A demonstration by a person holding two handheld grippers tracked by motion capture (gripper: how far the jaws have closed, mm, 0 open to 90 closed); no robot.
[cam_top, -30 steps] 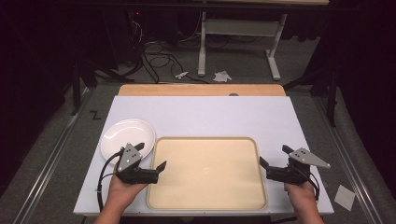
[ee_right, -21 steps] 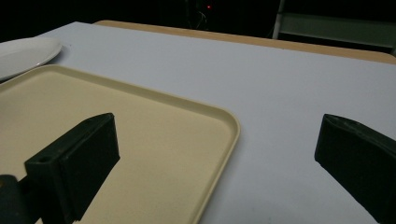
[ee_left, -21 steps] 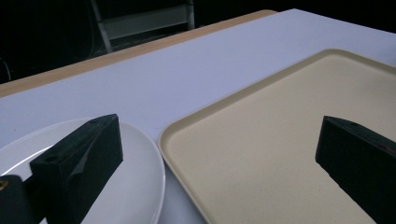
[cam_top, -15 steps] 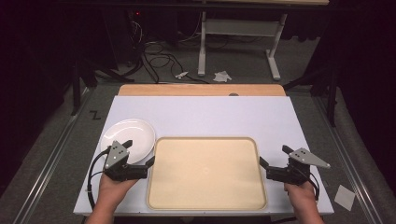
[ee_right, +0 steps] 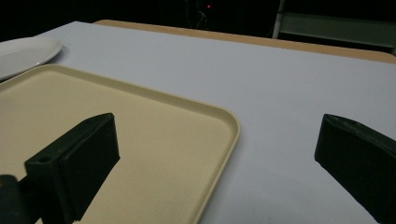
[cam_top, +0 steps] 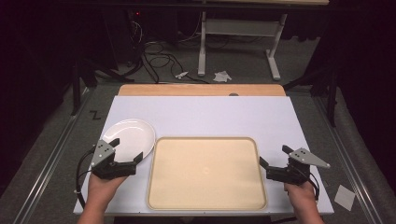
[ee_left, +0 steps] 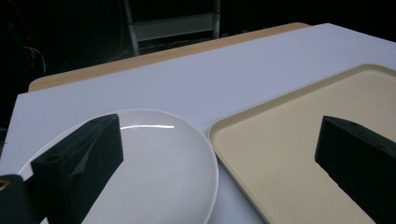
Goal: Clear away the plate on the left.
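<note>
I'm holding both claws wide open and empty, low over the white-topped bench. Left claw is sitting at the near edge of the round white ceramic plate, one jaw over the plate, the other toward the flat beige plastic tray; that straddle is lining me up for a rim grab, I'd say. The plate is lying flat, just beside the tray's left rim. Right claw is waiting at the tray's right edge, likely staying clear while being ready to steady the tray.

One plate, one tray.
</note>
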